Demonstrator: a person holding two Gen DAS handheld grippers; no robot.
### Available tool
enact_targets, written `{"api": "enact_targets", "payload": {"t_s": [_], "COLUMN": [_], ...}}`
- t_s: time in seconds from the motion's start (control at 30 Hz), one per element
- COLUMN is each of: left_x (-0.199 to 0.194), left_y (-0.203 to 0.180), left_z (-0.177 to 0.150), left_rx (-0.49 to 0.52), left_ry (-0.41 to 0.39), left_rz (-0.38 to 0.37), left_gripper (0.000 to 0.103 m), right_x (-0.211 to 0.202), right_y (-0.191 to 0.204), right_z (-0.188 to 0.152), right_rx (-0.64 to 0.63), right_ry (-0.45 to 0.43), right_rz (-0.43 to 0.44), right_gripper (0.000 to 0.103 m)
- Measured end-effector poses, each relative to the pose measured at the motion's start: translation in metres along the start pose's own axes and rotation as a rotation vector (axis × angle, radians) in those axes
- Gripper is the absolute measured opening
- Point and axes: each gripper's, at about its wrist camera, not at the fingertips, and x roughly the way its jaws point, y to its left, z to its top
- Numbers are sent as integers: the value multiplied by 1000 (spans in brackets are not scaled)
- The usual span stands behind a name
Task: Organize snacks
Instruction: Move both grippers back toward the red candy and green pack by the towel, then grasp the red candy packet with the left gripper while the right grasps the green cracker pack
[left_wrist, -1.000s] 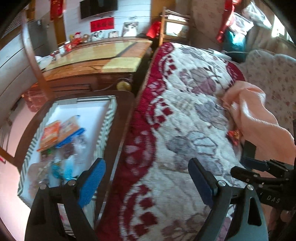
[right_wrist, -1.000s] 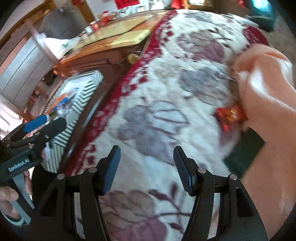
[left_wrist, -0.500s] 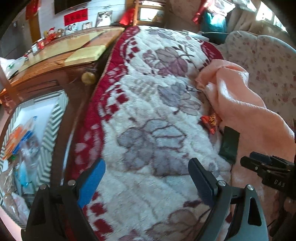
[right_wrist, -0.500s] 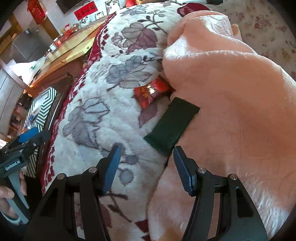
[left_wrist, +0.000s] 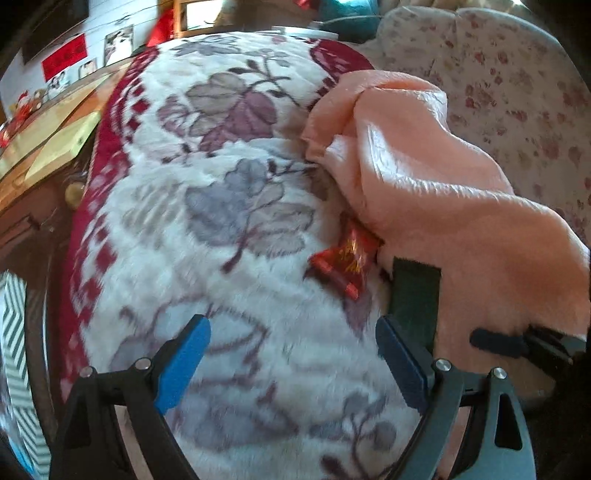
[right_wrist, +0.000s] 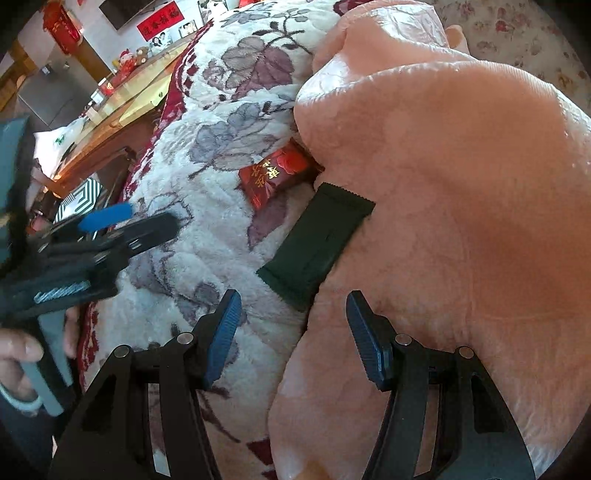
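Note:
A red snack packet with gold characters (left_wrist: 345, 260) (right_wrist: 279, 173) lies on the floral blanket (left_wrist: 229, 221) (right_wrist: 207, 184), tucked against a pink blanket (left_wrist: 443, 206) (right_wrist: 443, 184). Beside it a dark green snack packet (left_wrist: 415, 295) (right_wrist: 317, 243) lies half under the pink blanket's edge. My left gripper (left_wrist: 291, 345) hovers open over the floral blanket, its right finger close to the green packet. My right gripper (right_wrist: 293, 325) is open just short of the green packet's near end. Neither holds anything. In the right wrist view the left gripper (right_wrist: 122, 221) shows at the left.
A striped tray (left_wrist: 14, 332) (right_wrist: 79, 197) sits at the far left beyond the blanket's red border. A wooden table (left_wrist: 44, 136) (right_wrist: 122, 107) stands behind it. A floral sofa cover (left_wrist: 517, 92) lies past the pink blanket. A hand (right_wrist: 22, 354) holds the left gripper's handle.
Both grippers swung right, away from the striped tray, and closed in on the two packets by the pink blanket. The tray has slid almost out of the left wrist view. Both jaws stayed open.

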Motion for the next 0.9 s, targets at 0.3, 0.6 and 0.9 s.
{"api": "enact_targets", "payload": {"t_s": [0.3, 0.6, 0.9], "left_x": [41, 72, 41], "left_y": [-37, -31, 1], "left_z": [39, 52, 31], "left_rx": [137, 58, -21], "left_ry": [52, 99, 36], "left_rz": [-14, -68, -18], "left_gripper": [92, 51, 46], "right_x": [4, 10, 37], "right_y": [-4, -3, 3], "right_z": [1, 3, 20], "right_rx": [-4, -5, 21], "right_ry": [16, 22, 41], "right_rz": [9, 16, -62], "right_gripper": [59, 59, 59]}}
